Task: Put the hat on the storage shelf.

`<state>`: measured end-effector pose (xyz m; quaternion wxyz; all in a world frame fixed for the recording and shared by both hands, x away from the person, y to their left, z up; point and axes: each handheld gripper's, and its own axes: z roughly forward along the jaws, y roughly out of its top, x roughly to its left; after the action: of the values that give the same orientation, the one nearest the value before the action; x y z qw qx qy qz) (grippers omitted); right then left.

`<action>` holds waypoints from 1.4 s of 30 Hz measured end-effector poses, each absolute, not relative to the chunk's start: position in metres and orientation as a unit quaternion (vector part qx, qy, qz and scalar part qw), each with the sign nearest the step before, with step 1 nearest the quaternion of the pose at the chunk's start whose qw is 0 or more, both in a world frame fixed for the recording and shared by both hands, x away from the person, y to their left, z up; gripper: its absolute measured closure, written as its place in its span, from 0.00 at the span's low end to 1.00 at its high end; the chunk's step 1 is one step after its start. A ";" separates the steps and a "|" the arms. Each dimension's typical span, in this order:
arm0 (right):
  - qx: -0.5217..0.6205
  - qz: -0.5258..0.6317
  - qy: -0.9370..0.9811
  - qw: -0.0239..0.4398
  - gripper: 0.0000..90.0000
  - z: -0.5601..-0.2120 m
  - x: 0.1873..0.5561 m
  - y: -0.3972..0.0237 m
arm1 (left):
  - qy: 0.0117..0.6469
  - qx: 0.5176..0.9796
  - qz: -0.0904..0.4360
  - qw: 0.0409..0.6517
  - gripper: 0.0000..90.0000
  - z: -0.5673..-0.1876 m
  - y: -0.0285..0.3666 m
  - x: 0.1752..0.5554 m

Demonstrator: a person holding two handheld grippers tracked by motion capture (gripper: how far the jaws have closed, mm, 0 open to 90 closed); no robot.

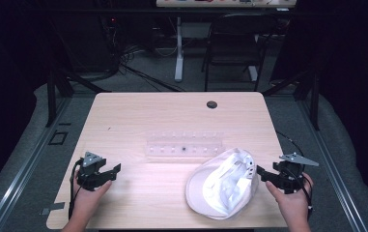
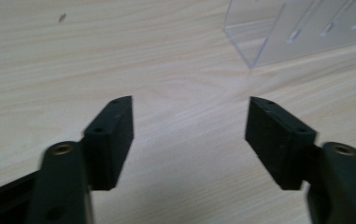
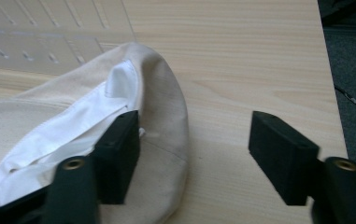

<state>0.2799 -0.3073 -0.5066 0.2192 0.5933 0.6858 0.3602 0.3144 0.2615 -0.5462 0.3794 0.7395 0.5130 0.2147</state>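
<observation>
A cream cap (image 1: 222, 182) lies upside down on the wooden table (image 1: 138, 116), its white lining facing up. My right gripper (image 1: 263, 174) is open at the cap's right edge. In the right gripper view its left jaw overlaps the cap's rim (image 3: 164, 112) and its right jaw stands over bare wood, the gripper (image 3: 194, 140) holding nothing. My left gripper (image 1: 114, 171) is open near the table's front left, over bare wood, and the left gripper view shows its jaws wide apart around nothing (image 2: 189, 119). A clear plastic rack (image 1: 184, 145) lies behind the cap.
The clear rack's corner (image 2: 278, 42) sits ahead and right of the left jaws. A round cable hole (image 1: 212, 104) marks the table's far side. A black chair (image 1: 232, 43) and a white desk leg (image 1: 178, 48) stand beyond the table. The right table edge (image 3: 330, 93) is close to the right gripper.
</observation>
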 end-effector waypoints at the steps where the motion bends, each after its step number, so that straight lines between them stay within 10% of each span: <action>1: 0.589 0.354 0.693 0.216 0.25 -0.505 0.280 -0.306 | 0.509 0.741 0.214 0.382 0.32 -0.545 0.261 0.313; 7: 0.568 0.328 0.719 0.228 0.35 -0.494 0.285 -0.300 | 0.499 0.747 0.223 0.379 0.32 -0.546 0.258 0.312; 11: 0.559 0.311 0.735 0.222 0.53 -0.481 0.290 -0.302 | 0.495 0.751 0.202 0.387 0.54 -0.550 0.262 0.311; 22: 0.523 0.233 0.792 0.210 0.57 -0.460 0.304 -0.289 | 0.483 0.763 0.215 0.372 0.52 -0.552 0.256 0.309; 42: 0.644 0.198 0.739 -0.013 0.67 -0.475 0.344 -0.281 | 0.472 0.782 0.187 0.362 0.58 -0.560 0.253 0.310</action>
<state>0.3442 -0.2812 -0.4752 -0.0129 0.6441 0.7388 0.1977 0.3102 0.2527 -0.5599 0.3615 0.7821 0.4717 0.1874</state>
